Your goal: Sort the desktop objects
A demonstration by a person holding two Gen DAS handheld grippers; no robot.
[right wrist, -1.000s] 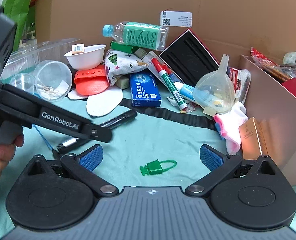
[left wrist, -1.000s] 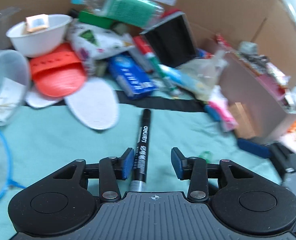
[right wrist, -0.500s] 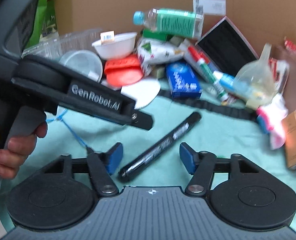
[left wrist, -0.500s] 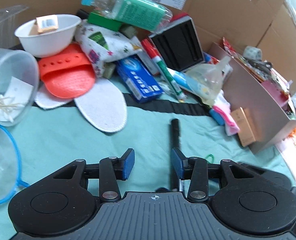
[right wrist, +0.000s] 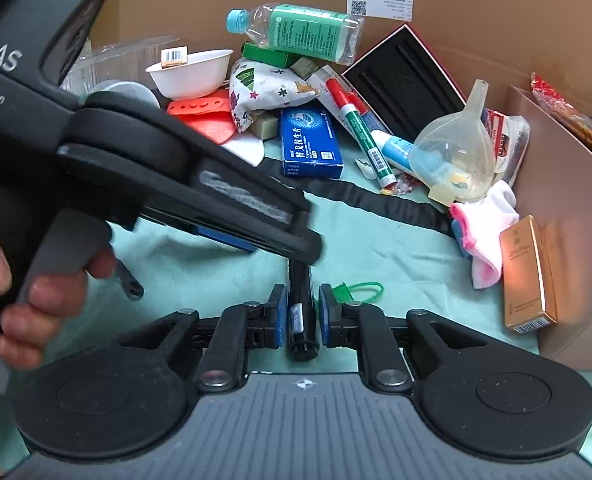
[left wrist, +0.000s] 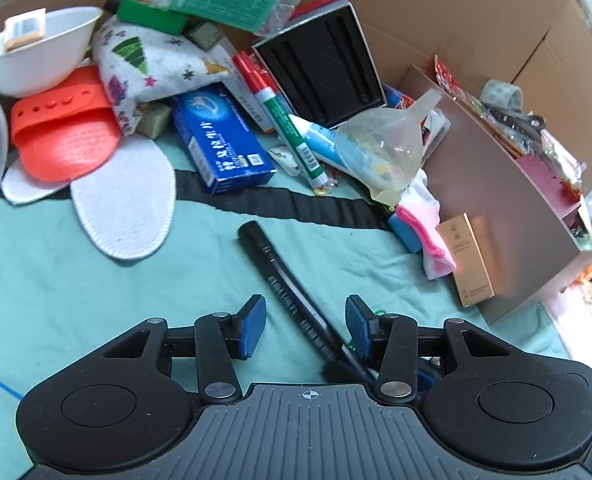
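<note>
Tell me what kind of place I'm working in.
Probably a staged sorting desk: a teal cloth walled by brown cardboard, piled with mixed household clutter such as a white plastic bowl and a clear plastic funnel.

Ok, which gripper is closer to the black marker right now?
Right. The right gripper has its jaws shut on the black marker near its rear end. The left gripper hangs open over the marker's barrel, its pads not touching it.
</note>
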